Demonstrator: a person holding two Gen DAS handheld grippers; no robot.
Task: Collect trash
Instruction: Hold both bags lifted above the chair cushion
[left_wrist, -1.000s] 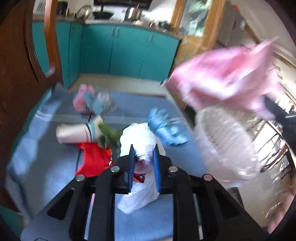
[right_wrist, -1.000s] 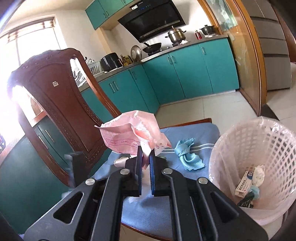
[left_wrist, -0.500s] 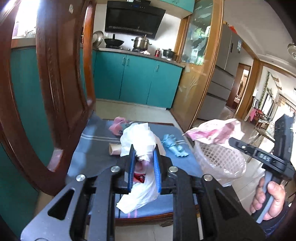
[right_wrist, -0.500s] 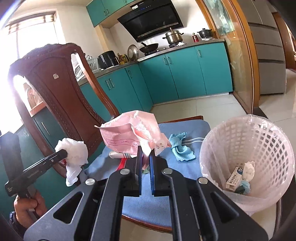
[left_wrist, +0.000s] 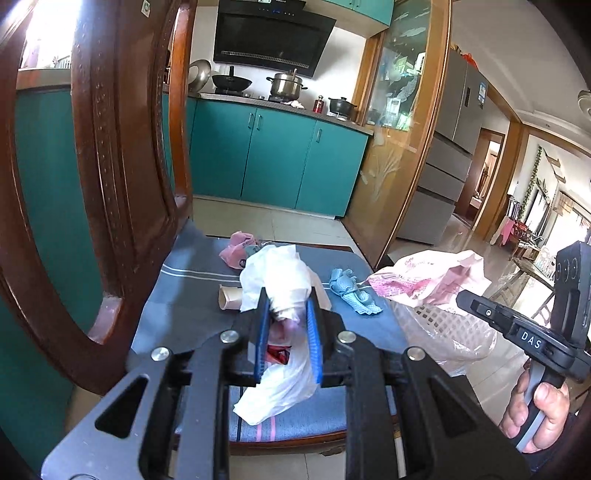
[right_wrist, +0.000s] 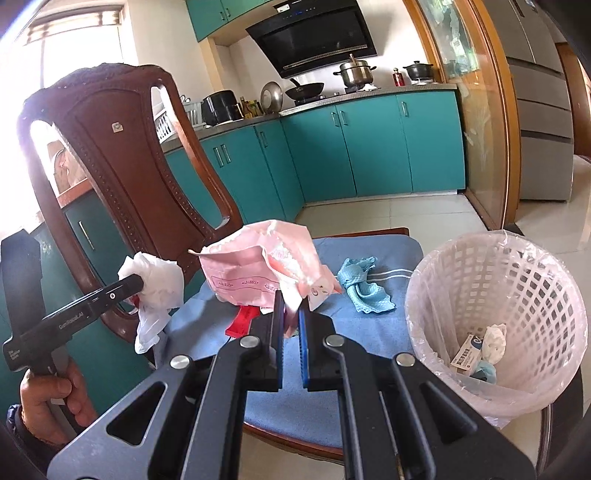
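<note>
1. The left gripper (left_wrist: 287, 334) is clamped tight on a crumpled white plastic bag (left_wrist: 280, 280), lifted off the blue chair cushion (left_wrist: 192, 295); the bag's tail hangs below the jaws, so the grip looks secure enough for carrying.
2. The right gripper (right_wrist: 291, 325) is closed on a corner of a pink plastic bag (right_wrist: 258, 266), held above the cushion and left of the white mesh wastebasket (right_wrist: 517, 280).
3. Judgement: both bags are held clear for dropping into the lined wastebasket, which already contains a small carton and wadded tissue.
4. Remaining on the cushion: a blue cloth (right_wrist: 364, 286), a paper cup (left_wrist: 231, 297), a red wrapper (right_wrist: 242, 319), and a pink wad (left_wrist: 236, 253) at the far edge.
</note>
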